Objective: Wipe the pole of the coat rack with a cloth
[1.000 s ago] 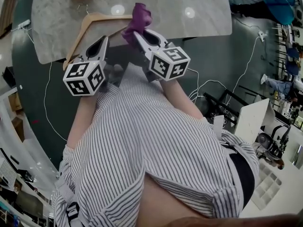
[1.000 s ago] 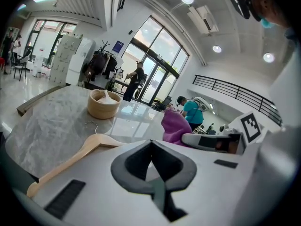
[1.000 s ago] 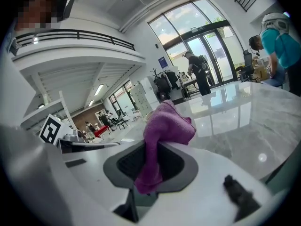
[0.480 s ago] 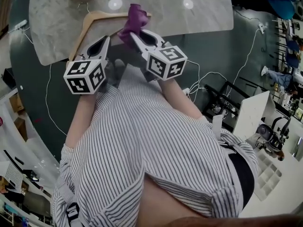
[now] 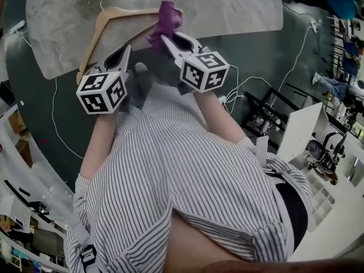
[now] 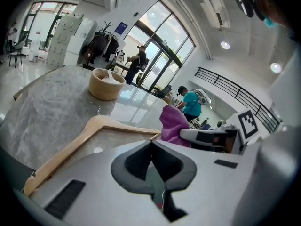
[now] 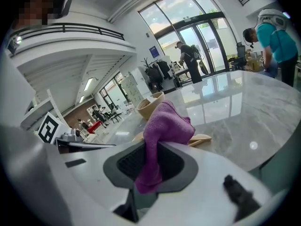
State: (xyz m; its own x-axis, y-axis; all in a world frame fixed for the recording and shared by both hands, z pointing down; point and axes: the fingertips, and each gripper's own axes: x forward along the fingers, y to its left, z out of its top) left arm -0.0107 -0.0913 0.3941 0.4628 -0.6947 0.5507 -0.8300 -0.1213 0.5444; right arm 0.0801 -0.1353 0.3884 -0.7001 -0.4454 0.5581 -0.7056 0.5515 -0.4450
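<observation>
My right gripper (image 5: 166, 37) is shut on a purple cloth (image 5: 165, 20), whose bunched end sticks up past the jaws (image 7: 162, 126) over the near edge of the marble table (image 5: 239, 10). My left gripper (image 5: 124, 49) is shut with nothing between its jaws, just left of the right one; in the left gripper view the jaws meet in a line (image 6: 151, 147). A wooden coat hanger (image 5: 102, 27) lies flat on the table beyond both grippers. No coat rack pole shows in any view.
A round tan bowl (image 6: 107, 83) stands farther back on the table. White cables (image 5: 57, 118) trail over the dark floor beside the person's striped shirt (image 5: 182, 175). A white cabinet and equipment (image 5: 318, 169) stand at the right. People stand in the distance (image 7: 275, 36).
Both grippers and the cloth stay almost in place; the table and hanger have slid slightly in the head view as the head shifted.
</observation>
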